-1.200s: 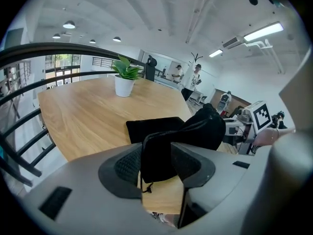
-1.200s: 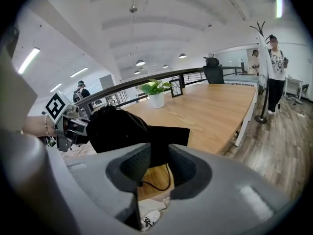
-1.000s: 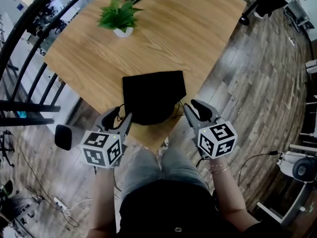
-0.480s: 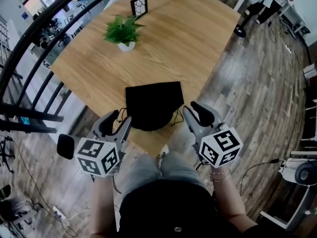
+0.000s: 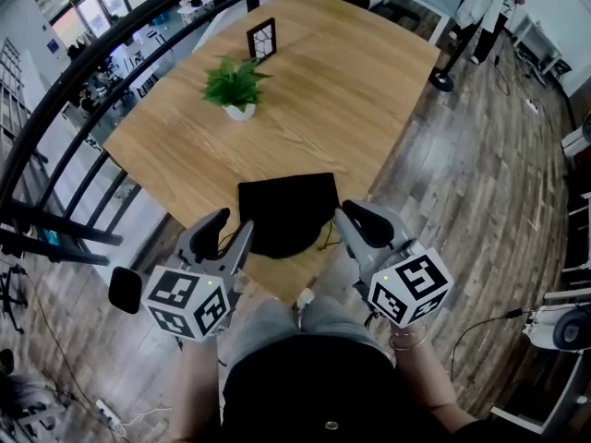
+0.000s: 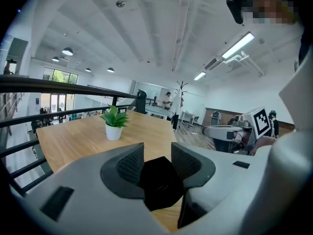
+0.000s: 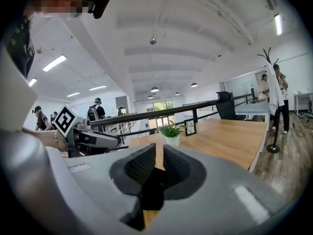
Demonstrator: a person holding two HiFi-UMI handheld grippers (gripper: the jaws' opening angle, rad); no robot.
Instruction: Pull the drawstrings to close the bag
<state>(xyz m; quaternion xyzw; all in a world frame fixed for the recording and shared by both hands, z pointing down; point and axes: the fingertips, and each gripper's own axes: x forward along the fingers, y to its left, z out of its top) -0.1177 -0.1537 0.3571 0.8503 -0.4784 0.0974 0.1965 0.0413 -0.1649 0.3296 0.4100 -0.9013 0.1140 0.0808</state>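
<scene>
The black drawstring bag [image 5: 286,212] lies flat at the near corner of the table [image 5: 323,90], between both grippers. The left gripper [image 5: 231,232] is just beside the bag's left edge, jaws apart. The right gripper [image 5: 358,221], by the bag's right edge, is closing, with a narrow gap left between its jaws

My right gripper [image 7: 159,151] is closing, its jaws drawn in from the wide spread of a second ago. The dark edge of the bag [image 5: 286,206] shows low in the narrowed gap. That gripper and my left gripper [image 5: 231,227] have edged forward along the bag's sides. My head has tipped up: the plant [image 5: 235,83] sits lower in the head view, and the frame [image 5: 261,38] behind it now shows whole.
</scene>
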